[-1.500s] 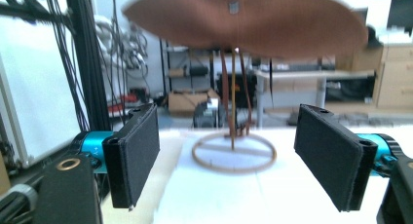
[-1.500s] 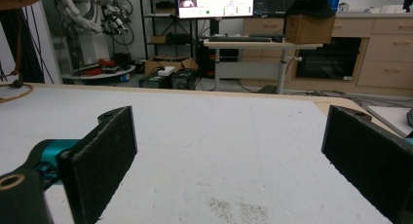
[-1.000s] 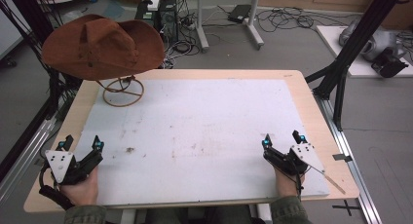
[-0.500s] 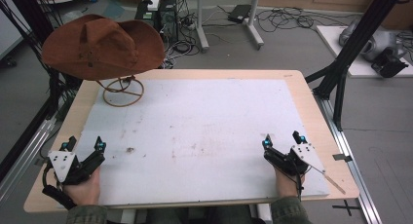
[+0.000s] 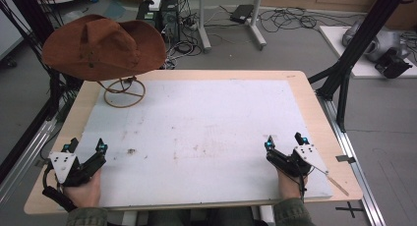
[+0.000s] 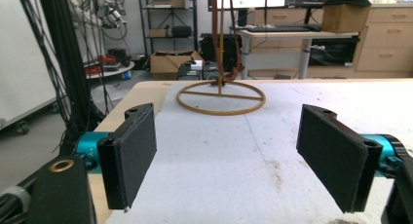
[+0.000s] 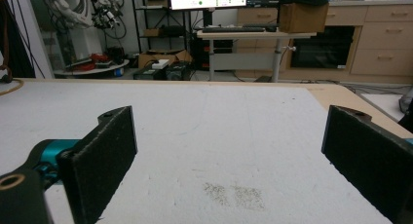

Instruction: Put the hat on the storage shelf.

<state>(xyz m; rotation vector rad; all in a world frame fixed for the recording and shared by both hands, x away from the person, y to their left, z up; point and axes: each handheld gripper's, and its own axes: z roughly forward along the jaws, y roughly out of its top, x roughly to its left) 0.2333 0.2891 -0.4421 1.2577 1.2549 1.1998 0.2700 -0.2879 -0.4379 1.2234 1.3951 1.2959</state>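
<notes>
Two claws parked at the near edge of the bench [image 5: 206, 78], nothing taken up yet: start of the job, by the look of it. Largest item, brown hat [image 5: 105, 46], perched on its wire stand [image 5: 124, 91] at the far left corner, well apart from both. Left claw [image 5: 87, 146] spread wide, empty, aimed at the stand's ring. Right claw [image 5: 284, 139] likewise spread, empty. Next, probably: reach forward to the hat, close on brim, lift clear.
</notes>
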